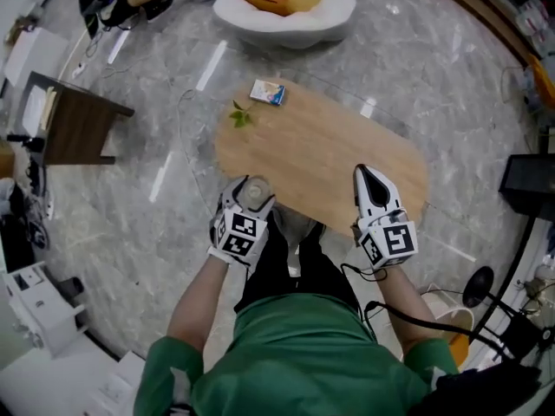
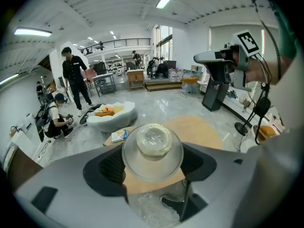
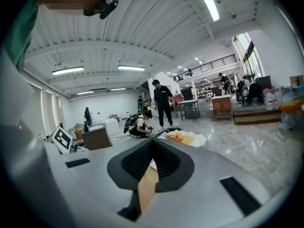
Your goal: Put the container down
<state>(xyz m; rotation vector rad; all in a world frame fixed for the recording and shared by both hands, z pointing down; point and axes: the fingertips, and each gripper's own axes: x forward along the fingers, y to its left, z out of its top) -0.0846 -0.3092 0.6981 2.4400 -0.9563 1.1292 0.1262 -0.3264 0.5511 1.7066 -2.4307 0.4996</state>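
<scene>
Left tongs (image 1: 251, 187): clamped on the container, one jaw on each side.
Container (image 2: 153, 145): clear, upright, rounded lid on top, held at the near edge of the tabletop (image 1: 334, 141); I cannot tell whether it touches the wood.
Right tongs (image 1: 368, 178): jaws together with nothing between them, over the tabletop's near right part.
Far end: small box (image 1: 267, 92) and green sprig (image 1: 240, 116), well apart from both tongs.

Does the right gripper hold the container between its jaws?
No, the right gripper has its jaws together, with nothing between them.
</scene>
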